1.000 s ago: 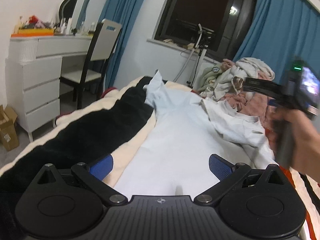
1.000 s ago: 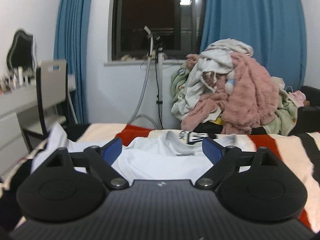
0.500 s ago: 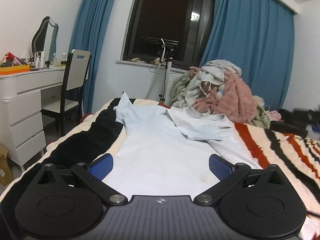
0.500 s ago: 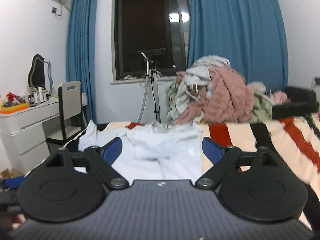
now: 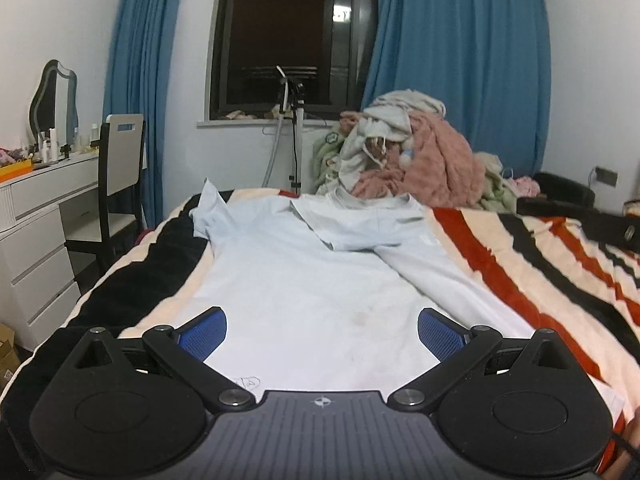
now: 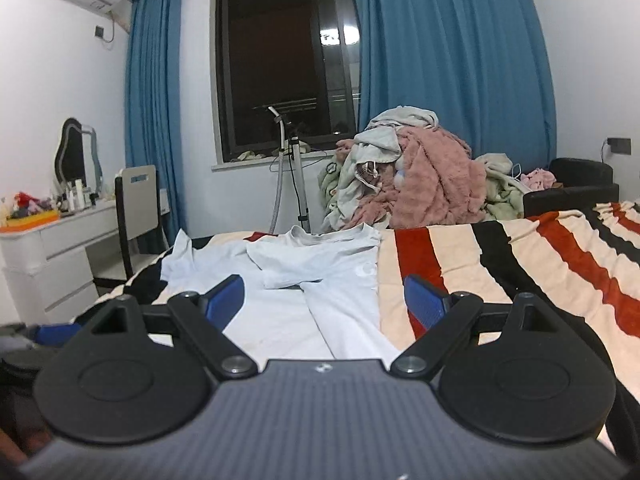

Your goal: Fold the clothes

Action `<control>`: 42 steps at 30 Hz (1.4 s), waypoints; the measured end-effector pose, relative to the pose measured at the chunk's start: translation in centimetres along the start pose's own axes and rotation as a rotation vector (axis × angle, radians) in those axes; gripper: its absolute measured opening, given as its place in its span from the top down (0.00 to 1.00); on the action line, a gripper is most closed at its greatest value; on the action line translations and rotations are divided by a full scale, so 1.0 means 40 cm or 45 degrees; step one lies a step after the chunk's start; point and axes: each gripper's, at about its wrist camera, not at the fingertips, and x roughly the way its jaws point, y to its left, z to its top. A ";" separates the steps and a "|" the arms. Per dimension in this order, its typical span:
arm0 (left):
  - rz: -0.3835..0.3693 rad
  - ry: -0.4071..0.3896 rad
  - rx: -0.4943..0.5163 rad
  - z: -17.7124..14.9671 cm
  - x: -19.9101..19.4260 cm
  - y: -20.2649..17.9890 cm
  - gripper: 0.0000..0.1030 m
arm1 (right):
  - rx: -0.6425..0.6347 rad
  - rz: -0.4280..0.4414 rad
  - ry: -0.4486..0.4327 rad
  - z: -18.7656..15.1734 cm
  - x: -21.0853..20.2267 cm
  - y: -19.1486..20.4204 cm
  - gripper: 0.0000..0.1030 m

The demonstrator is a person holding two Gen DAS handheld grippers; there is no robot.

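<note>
Fingers of both grippers spread wide, empty; white shirt's near hem hidden behind them.

A pale blue shirt lies spread flat on the bed, stretching straight ahead from the open left claw, hem nearest it. Its right side and sleeve are folded inward over the chest; the other sleeve sticks out far left.
</note>
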 end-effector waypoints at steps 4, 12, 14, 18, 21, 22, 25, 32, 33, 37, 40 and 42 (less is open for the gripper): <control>0.016 0.035 -0.026 0.000 0.017 0.007 0.01 | 0.037 -0.002 0.011 0.008 -0.001 -0.018 0.14; 0.018 0.042 -0.013 -0.003 0.018 0.008 0.01 | 0.086 -0.020 0.060 0.006 0.005 -0.035 0.14; 0.010 0.048 -0.009 -0.004 0.018 0.005 0.01 | 0.096 -0.018 0.060 0.008 0.003 -0.037 0.14; -0.017 0.069 -0.009 -0.009 0.022 -0.001 0.01 | 0.110 -0.008 0.065 0.012 0.002 -0.045 0.14; -0.054 0.090 -0.012 -0.010 0.028 -0.011 0.01 | 0.134 0.014 0.082 0.017 0.004 -0.060 0.14; -0.068 0.097 -0.013 -0.011 0.029 -0.014 0.01 | 0.138 0.016 0.083 0.020 0.003 -0.065 0.14; -0.121 0.124 -0.018 -0.013 0.037 -0.030 0.01 | 0.171 0.018 0.072 0.036 -0.004 -0.099 0.14; -0.453 0.265 -0.108 -0.021 0.093 -0.168 0.12 | 0.392 -0.126 -0.016 0.060 -0.040 -0.282 0.14; -0.504 0.273 -0.088 -0.024 0.099 -0.205 0.15 | 0.421 -0.145 -0.012 0.056 -0.040 -0.307 0.14; -0.681 0.326 0.014 -0.054 0.130 -0.363 0.31 | 0.542 -0.195 0.013 0.038 -0.035 -0.380 0.14; -0.820 0.377 0.074 -0.092 0.153 -0.463 0.50 | 0.602 -0.196 0.015 0.028 -0.037 -0.406 0.14; -0.890 0.412 0.121 -0.120 0.168 -0.526 0.51 | 0.619 -0.197 -0.001 0.025 -0.045 -0.416 0.14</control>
